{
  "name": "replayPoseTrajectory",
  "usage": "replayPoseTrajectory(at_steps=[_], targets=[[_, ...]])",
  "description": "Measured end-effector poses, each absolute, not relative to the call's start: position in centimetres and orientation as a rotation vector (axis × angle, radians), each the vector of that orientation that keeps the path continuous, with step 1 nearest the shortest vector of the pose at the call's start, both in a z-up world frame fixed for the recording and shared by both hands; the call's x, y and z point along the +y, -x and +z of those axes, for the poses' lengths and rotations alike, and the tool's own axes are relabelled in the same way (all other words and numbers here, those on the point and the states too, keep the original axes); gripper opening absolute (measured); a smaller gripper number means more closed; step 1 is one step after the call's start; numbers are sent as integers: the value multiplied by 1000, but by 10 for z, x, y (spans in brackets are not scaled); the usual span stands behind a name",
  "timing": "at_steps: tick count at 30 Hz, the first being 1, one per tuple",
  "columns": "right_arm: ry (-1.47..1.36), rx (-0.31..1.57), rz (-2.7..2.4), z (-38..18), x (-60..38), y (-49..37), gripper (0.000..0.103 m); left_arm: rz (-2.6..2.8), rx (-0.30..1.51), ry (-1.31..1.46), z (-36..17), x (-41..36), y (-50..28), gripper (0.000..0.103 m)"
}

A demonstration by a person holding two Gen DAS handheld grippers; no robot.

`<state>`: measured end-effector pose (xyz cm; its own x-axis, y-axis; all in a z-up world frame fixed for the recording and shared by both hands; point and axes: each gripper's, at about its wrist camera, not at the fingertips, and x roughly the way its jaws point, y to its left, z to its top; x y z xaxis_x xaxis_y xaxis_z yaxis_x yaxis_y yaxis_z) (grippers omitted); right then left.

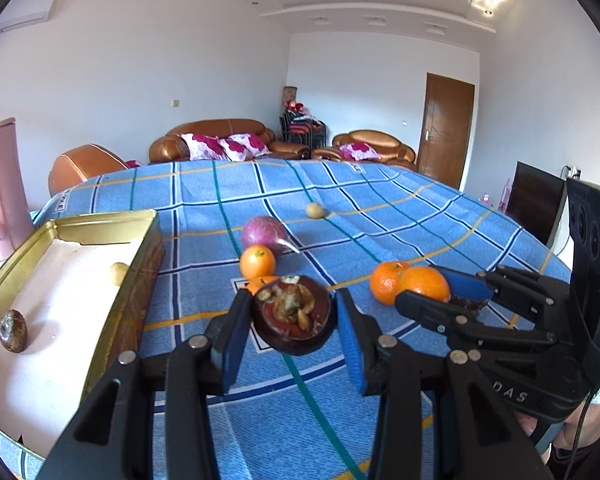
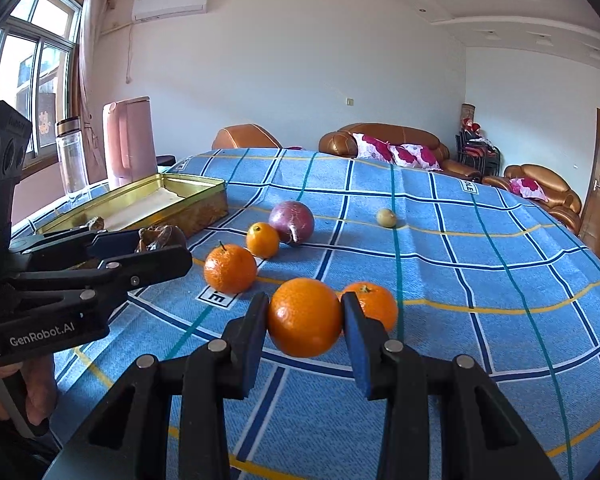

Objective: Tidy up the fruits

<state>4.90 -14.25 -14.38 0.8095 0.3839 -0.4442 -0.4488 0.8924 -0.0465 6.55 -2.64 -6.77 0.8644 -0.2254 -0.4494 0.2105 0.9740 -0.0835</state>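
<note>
Fruits gripped aloft: left claw [image 1: 294,322] clamps mangosteen [image 1: 294,314], right claw [image 2: 305,320] clamps orange [image 2: 305,317].

White lettering reading "GenRobot.AI" stands on the black body of the left gripper [image 2: 162,248], at the nine o'clock side of the right wrist view. In the left wrist view, the letters "DAS" show on the black body of the right gripper [image 1: 440,290], at about four o'clock; the rest of that word is cut off. The blue checked cloth [image 2: 460,280] over the surface carries small white woven labels: one near the oranges shows a single "E"-like letter lying on its side, another at one o'clock reads roughly "ALE". Others are too blurred to read.
</note>
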Motion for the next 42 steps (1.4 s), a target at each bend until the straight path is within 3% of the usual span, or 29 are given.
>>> replayPoseTrajectory(at_steps=[42], targets=[[160,374,520,-135,-116,-29,39,-137,343,32,-45,-5,-40,43]])
